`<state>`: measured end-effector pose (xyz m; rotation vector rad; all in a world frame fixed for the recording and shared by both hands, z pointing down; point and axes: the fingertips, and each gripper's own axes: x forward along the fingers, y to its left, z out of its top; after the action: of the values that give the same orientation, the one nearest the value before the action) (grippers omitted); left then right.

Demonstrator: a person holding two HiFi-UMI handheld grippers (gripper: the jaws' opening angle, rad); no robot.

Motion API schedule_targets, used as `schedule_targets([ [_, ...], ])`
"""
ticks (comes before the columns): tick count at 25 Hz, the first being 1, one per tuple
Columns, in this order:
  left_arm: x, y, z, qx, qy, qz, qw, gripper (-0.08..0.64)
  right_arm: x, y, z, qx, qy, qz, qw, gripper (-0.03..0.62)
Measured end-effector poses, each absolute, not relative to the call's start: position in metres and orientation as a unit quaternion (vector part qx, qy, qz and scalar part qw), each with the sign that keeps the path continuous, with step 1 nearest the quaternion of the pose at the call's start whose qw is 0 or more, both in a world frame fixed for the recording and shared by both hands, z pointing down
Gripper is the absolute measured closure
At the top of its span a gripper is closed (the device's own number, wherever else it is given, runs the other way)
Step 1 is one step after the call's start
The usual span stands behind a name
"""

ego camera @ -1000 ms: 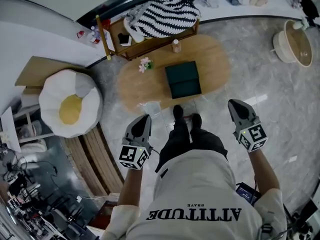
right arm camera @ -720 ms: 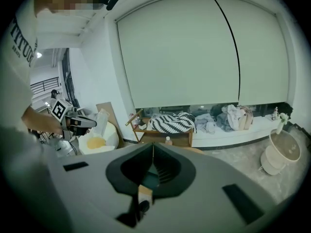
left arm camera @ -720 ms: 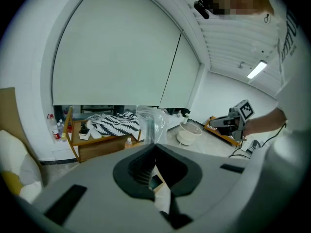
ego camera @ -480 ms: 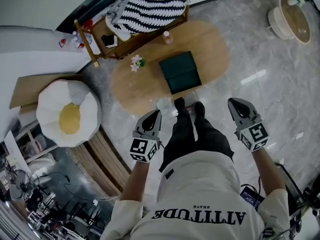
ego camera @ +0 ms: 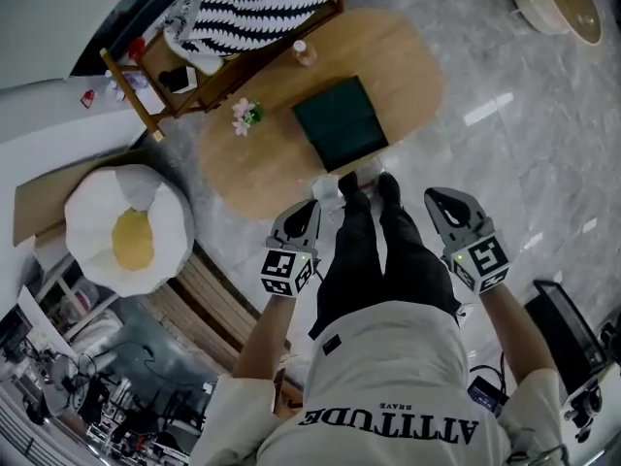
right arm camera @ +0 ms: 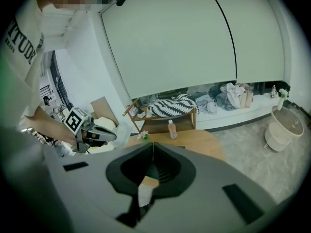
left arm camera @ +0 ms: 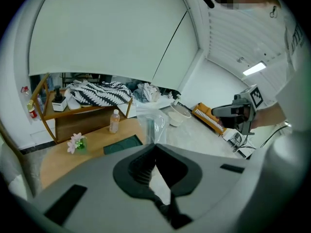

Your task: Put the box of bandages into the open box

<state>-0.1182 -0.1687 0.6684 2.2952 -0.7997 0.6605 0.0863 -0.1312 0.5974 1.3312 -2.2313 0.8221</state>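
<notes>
Hovering side by side, our left gripper [ego camera: 307,212] and right gripper [ego camera: 439,200] both have jaws together, empty. At 12 o'clock the open green box [ego camera: 340,122] sits mid-worktop [ego camera: 262,158], with a clear-wrapped packet [ego camera: 326,185] at its 6 o'clock edge.

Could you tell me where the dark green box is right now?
The dark green box lies on the oval wooden table in the head view, right of the pink flowers and just beyond the person's shoes.

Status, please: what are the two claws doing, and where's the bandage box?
Left gripper shut on clear plastic bag. Right gripper shut, empty. Bandage box not identifiable; dark green box on wooden table. Nothing in the way.
</notes>
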Motion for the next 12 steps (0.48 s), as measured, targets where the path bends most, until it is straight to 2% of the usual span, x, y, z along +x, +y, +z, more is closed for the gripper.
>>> schedule_targets([
  [12, -0.097, -0.187, 0.782, 0.861, -0.254, 0.310, 0.315, 0.538, 0.076, -0.138, 0.677, 0.494, -0.768, 0.363, 0.186, 0.572],
])
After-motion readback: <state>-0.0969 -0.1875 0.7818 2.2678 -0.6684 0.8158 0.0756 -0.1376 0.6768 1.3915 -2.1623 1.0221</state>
